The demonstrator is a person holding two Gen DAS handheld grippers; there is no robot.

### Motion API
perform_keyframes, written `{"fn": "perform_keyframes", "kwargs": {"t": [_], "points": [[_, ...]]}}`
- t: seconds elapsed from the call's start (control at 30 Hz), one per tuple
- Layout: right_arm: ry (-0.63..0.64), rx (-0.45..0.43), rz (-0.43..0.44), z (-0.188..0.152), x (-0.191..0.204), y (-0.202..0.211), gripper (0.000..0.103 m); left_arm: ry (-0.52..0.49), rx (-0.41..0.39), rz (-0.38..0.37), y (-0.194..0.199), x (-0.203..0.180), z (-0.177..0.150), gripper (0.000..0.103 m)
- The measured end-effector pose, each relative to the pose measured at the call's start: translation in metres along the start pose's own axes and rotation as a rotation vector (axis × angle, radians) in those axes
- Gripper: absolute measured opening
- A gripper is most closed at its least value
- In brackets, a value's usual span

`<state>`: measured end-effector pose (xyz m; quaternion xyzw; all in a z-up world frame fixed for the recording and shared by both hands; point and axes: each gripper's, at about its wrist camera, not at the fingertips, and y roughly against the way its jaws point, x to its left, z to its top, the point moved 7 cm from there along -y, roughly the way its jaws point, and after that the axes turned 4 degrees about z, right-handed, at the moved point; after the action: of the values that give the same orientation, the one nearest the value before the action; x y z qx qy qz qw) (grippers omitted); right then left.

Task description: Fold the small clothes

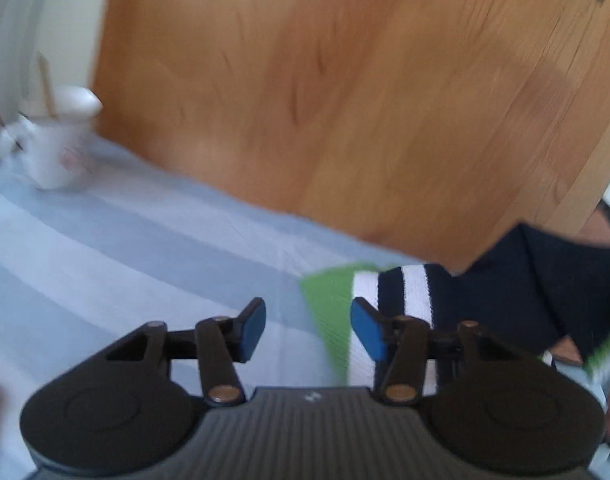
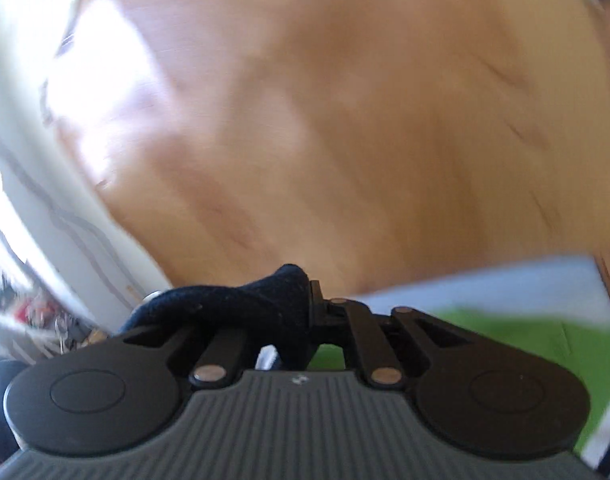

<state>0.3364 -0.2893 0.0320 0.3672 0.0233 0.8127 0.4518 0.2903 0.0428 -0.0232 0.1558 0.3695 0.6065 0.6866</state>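
A small garment (image 1: 389, 304) in green, white and navy stripes lies on the pale blue striped cloth (image 1: 153, 248), its navy part (image 1: 545, 288) lifted at the right. My left gripper (image 1: 308, 330) is open and empty, its blue pads (image 1: 367, 334) just left of and over the garment's green edge. My right gripper (image 2: 301, 308) is shut on a bunch of the navy fabric (image 2: 265, 304) and holds it up. The green part (image 2: 545, 344) shows below at the right.
A white cup (image 1: 57, 144) with a stick in it stands at the far left on the cloth. Wooden floor (image 1: 345, 100) lies beyond the table edge. A white wall or door (image 2: 33, 200) is at the left of the right wrist view.
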Motion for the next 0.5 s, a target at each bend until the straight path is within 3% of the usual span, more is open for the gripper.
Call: {"fn": "perform_keyframes", "kwargs": {"t": [0.1, 0.2, 0.23, 0.27, 0.3, 0.33, 0.4, 0.5], "points": [[-0.149, 0.026, -0.021, -0.026, -0.054, 0.003, 0.01, -0.048, 0.059, 0.033, -0.036, -0.015, -0.004, 0.072], [-0.218, 0.042, -0.055, -0.043, -0.088, 0.004, 0.007, -0.048, 0.146, 0.04, -0.068, -0.021, -0.011, 0.072], [-0.223, 0.024, -0.066, -0.043, -0.095, 0.008, 0.007, -0.041, 0.135, 0.038, -0.072, -0.023, -0.01, 0.063], [-0.24, 0.003, -0.06, -0.041, -0.101, 0.013, 0.007, -0.048, 0.123, 0.035, -0.073, -0.026, -0.008, 0.042], [-0.271, -0.014, -0.047, -0.04, -0.104, 0.015, 0.007, -0.057, 0.138, 0.015, -0.075, -0.03, -0.006, 0.011], [-0.298, -0.018, -0.03, -0.04, -0.105, 0.014, 0.007, -0.048, 0.127, 0.009, -0.072, -0.032, 0.0, 0.009], [-0.293, -0.01, 0.015, -0.042, -0.094, 0.009, 0.007, -0.07, 0.015, 0.008, -0.05, -0.038, 0.016, 0.009], [-0.277, -0.067, 0.137, -0.04, -0.073, 0.014, 0.007, -0.111, -0.143, 0.021, -0.012, -0.043, 0.033, 0.009]]}}
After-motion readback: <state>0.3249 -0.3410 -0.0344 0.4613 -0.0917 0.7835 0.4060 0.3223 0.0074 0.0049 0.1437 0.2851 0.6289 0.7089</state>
